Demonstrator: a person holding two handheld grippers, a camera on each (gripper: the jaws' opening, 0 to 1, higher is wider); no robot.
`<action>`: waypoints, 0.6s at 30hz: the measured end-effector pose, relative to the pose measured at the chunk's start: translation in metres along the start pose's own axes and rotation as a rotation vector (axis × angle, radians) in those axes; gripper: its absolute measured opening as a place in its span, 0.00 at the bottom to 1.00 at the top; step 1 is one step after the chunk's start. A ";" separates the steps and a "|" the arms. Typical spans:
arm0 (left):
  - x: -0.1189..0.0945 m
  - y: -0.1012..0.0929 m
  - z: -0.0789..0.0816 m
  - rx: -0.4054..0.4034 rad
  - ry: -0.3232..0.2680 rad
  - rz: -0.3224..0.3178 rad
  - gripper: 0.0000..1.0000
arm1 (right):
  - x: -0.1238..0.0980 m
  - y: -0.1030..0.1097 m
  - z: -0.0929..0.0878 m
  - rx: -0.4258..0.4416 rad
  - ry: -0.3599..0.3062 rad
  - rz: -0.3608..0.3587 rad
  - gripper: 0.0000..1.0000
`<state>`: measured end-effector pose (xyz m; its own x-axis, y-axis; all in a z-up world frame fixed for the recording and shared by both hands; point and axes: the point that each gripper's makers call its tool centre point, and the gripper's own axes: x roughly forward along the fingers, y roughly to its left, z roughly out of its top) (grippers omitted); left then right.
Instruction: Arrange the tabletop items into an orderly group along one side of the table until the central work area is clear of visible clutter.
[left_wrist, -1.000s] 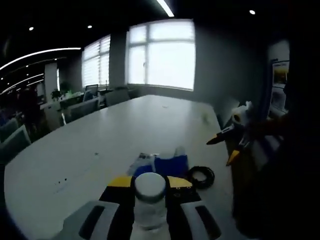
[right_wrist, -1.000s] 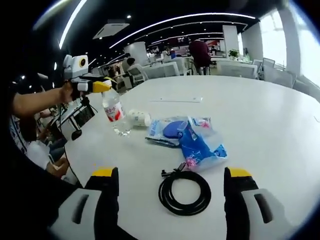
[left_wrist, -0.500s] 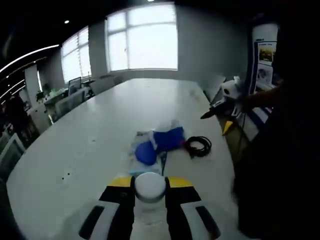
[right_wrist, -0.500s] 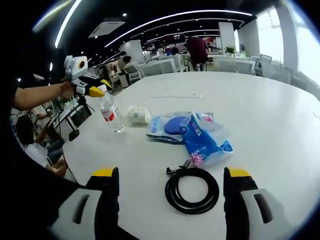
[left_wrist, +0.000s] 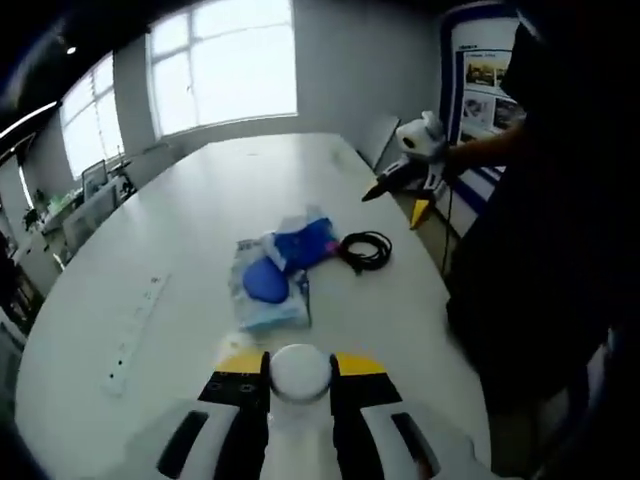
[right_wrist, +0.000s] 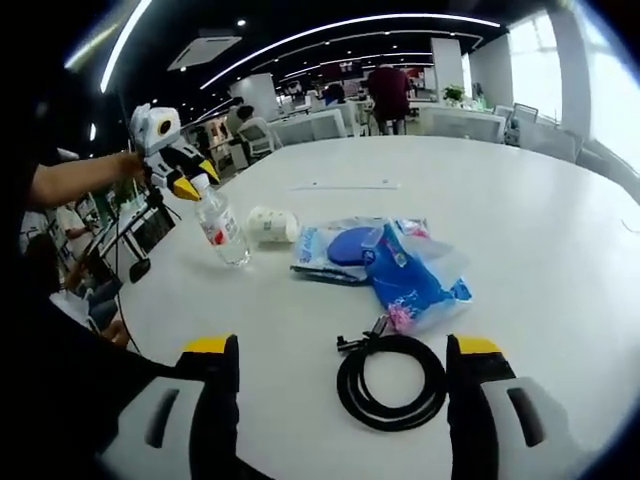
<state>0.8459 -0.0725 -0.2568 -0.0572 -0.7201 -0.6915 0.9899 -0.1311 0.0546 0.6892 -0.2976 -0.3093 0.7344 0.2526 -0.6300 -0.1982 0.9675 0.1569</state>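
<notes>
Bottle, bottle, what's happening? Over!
Left gripper shut on water bottle, base near table. Right gripper open above black cable. Blue bags mid-table.

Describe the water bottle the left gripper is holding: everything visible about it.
The water bottle is clear plastic with a white cap and a red and white label around its middle. In the right gripper view it stands nearly upright, slightly tilted, with its base at the white table, near the edge. The left gripper is shut on its neck just under the cap. A white paper roll lies just beside it, apparently not touching. Whether the base rests fully on the table cannot be told.
</notes>
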 end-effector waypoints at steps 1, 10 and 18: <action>-0.001 0.002 -0.001 0.001 0.006 -0.010 0.20 | 0.001 0.001 0.000 0.001 0.002 -0.001 0.81; -0.002 0.006 -0.008 0.091 0.049 -0.091 0.20 | 0.003 0.003 -0.004 0.005 0.017 -0.008 0.81; -0.006 0.007 -0.010 0.109 0.058 -0.108 0.21 | 0.004 0.001 -0.003 0.016 0.009 -0.014 0.81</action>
<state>0.8545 -0.0626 -0.2596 -0.1517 -0.6580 -0.7376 0.9583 -0.2807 0.0533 0.6896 -0.2953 -0.3140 0.7308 0.2391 -0.6393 -0.1779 0.9710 0.1598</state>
